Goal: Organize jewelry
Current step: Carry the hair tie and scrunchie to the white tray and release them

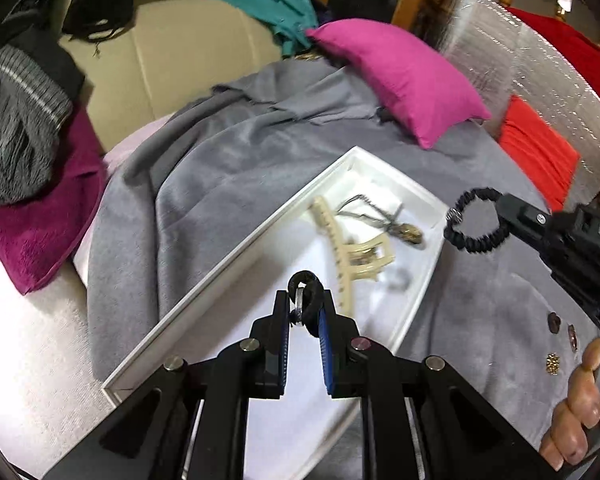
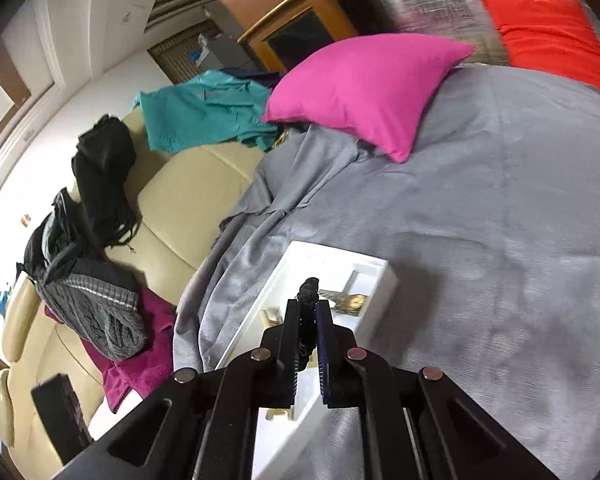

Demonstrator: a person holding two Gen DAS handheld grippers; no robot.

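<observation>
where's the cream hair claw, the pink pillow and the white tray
cream hair claw [image 1: 342, 258], left wrist view, on its long toothed arm
pink pillow [image 2: 370, 88], right wrist view, middle of its face
white tray [image 1: 204, 284], left wrist view, left rim

The near end of the white tray [image 1: 236, 280] is hidden behind the left gripper [image 1: 305, 312]. A small grey thing [image 1: 400, 280] inside the tray is too blurred to tell. The hand [image 1: 580, 404] is cut off by the right edge.

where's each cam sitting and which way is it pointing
Left wrist: on the left gripper, looking down at the white tray; its fingers pinch a black hair tie; the right gripper and a hand show.
Right wrist: on the right gripper, facing tray and sofa; only its own fingers show, holding a black scrunchie.
Shared: tray, pink cushion, grey blanket.
</observation>
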